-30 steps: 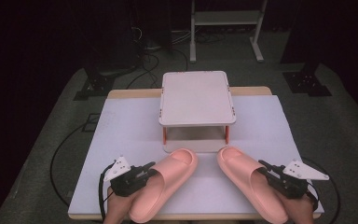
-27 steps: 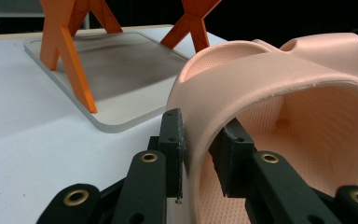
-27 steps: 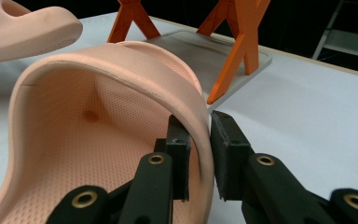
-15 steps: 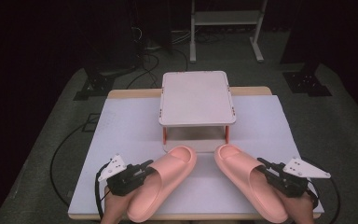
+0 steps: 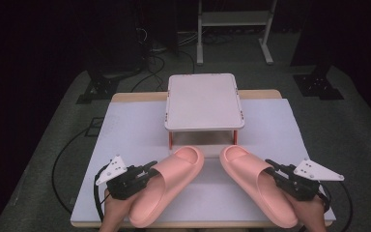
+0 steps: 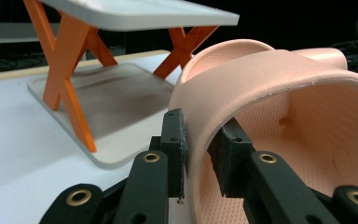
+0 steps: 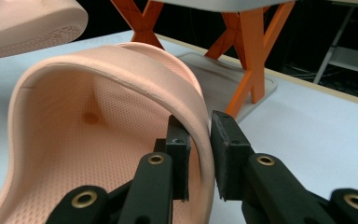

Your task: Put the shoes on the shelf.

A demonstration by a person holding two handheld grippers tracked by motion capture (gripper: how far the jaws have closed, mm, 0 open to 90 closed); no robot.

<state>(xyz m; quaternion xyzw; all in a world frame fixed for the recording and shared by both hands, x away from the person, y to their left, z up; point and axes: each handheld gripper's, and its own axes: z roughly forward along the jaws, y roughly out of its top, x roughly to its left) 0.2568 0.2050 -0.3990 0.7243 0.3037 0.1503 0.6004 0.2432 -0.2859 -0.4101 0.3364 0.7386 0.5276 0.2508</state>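
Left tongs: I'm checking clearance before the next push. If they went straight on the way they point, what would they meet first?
Probably the small rack: the left tongs, shut on the left slipper, aim toward its orange legs and base tray, though depth is unclear.

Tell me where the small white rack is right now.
In the high view, the white rack stands at the middle of the far side of the table, just beyond the toes of the left slipper and right slipper.
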